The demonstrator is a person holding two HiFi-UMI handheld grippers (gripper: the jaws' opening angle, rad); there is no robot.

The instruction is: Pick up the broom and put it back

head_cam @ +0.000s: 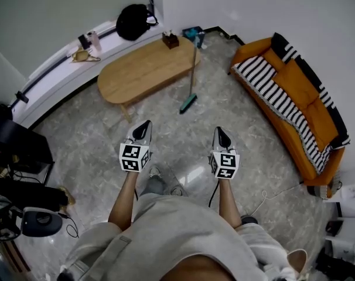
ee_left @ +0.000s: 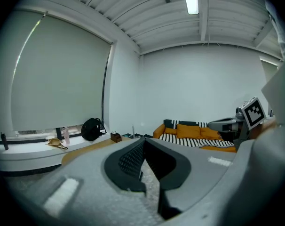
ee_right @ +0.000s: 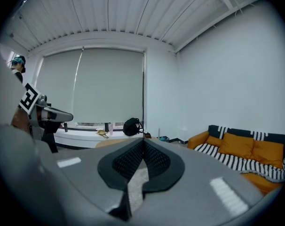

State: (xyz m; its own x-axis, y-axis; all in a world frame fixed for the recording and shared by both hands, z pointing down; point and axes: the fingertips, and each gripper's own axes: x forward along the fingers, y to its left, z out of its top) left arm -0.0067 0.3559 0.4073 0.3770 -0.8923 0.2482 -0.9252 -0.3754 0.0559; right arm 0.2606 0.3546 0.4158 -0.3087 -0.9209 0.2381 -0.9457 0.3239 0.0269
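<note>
- Shows right gripper (ee_right: 143, 144) in foreground, 2 jaws closed tip to tip, nothing between.
- Catches left gripper (ee_right: 62, 116) at far left, marker cube raised.
- Places black backpack (ee_right: 131, 126) on white window ledge (ee_right: 81, 138) beyond the jaws.
- Sets orange sofa (ee_right: 248, 147) with striped blanket (ee_right: 236, 162) at right.

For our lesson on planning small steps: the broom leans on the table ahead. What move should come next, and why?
Probably move the right gripper forward toward the broom, which leans on the table, well ahead of that gripper and the left gripper, both shut and empty.
</note>
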